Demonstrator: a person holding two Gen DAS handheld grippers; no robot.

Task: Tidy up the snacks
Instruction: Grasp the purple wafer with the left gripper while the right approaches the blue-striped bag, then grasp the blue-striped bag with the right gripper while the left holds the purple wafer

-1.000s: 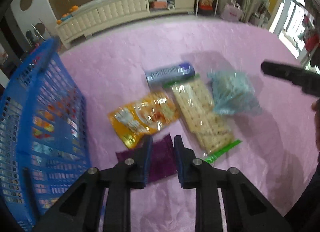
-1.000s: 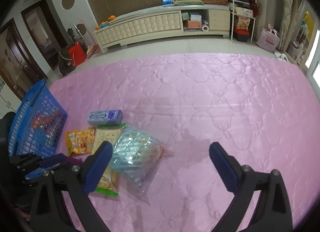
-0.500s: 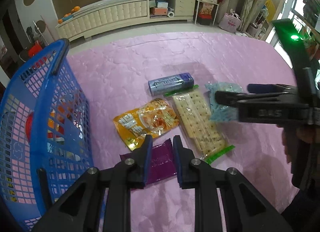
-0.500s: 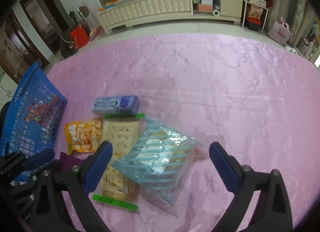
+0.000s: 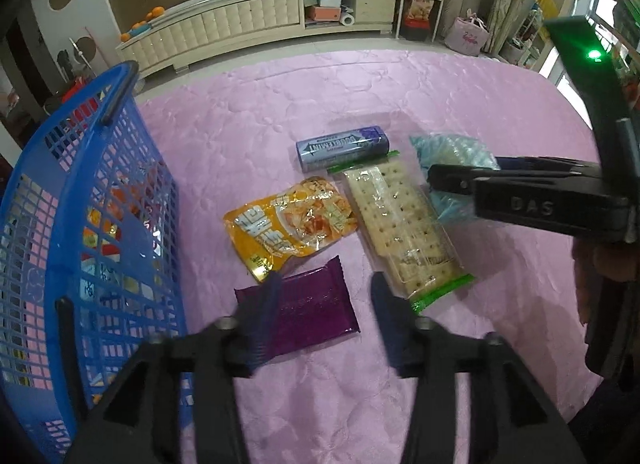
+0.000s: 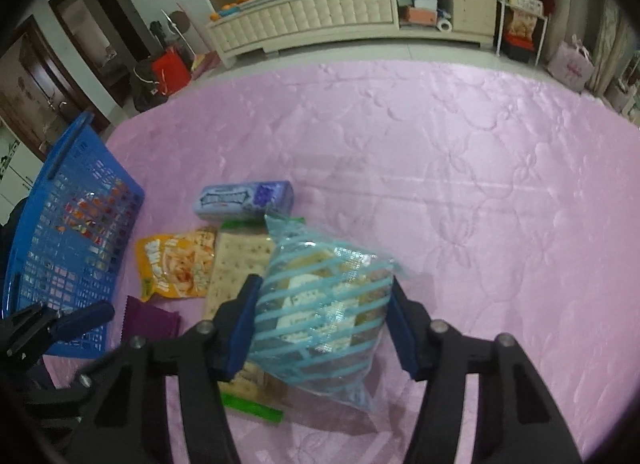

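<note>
Since a moment ago both hand-held grippers have changed: my left one's jaws have just been opening, my right one's have just been closing around a bag.

From the left wrist view, the left hand-held gripper [image 5: 320, 306] stands spread over the purple packet [image 5: 304, 308], which lies flat on the pink quilted bed cover [image 5: 400, 96]; its pads straddle the packet without pressing it. That packet looks thin, light and slick, so I judge its short edges the better place to pinch. Beyond it lie the orange pouch [image 5: 290, 226], the cracker sleeve [image 5: 400, 224] and the gum box [image 5: 344, 148]. The blue basket [image 5: 80, 200], already holding some snacks, stands just left.

From the right wrist view, the right hand-held gripper [image 6: 322, 324] has the blue-striped bag [image 6: 324, 312] between its fingers, both pads touching the film on either side. I read this as a grip across its puffy middle. The bag seems soft, crinkly and light, with contents that may crush, so a gentle squeeze suits it. It lies partly over the cracker sleeve, well apart from the basket.
</note>
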